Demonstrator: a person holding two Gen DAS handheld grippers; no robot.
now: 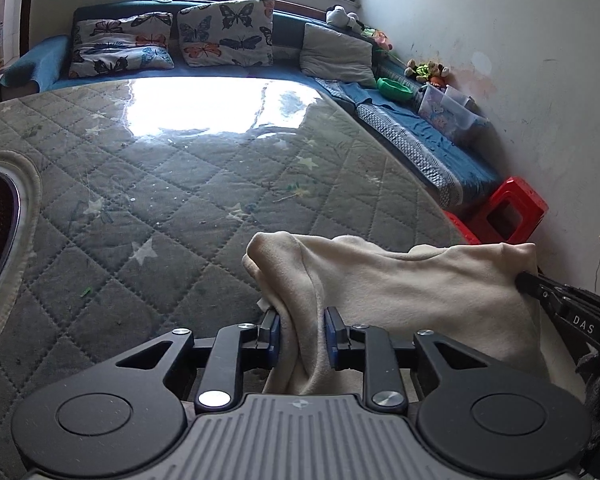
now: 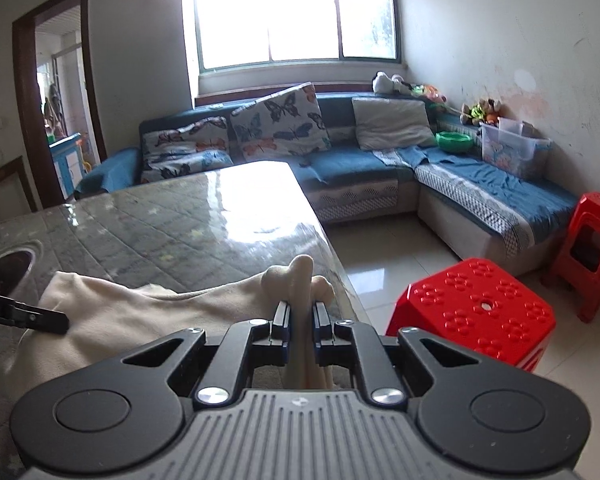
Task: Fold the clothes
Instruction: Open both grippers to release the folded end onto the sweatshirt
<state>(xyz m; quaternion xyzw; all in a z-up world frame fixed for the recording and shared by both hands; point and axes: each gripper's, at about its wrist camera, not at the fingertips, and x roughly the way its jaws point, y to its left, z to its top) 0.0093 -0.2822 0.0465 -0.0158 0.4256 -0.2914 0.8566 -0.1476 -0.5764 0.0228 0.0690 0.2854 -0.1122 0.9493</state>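
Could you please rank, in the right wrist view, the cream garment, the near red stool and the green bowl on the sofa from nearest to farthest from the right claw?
1. Cream garment: pinched in the right claw, on the table.
2. Near red stool: on the floor, to the right.
3. Green bowl: on the sofa's far corner, by the wall.

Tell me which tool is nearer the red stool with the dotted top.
Right. The right tool grips cream cloth at the table edge beside the red stool; the left tool works farther in.
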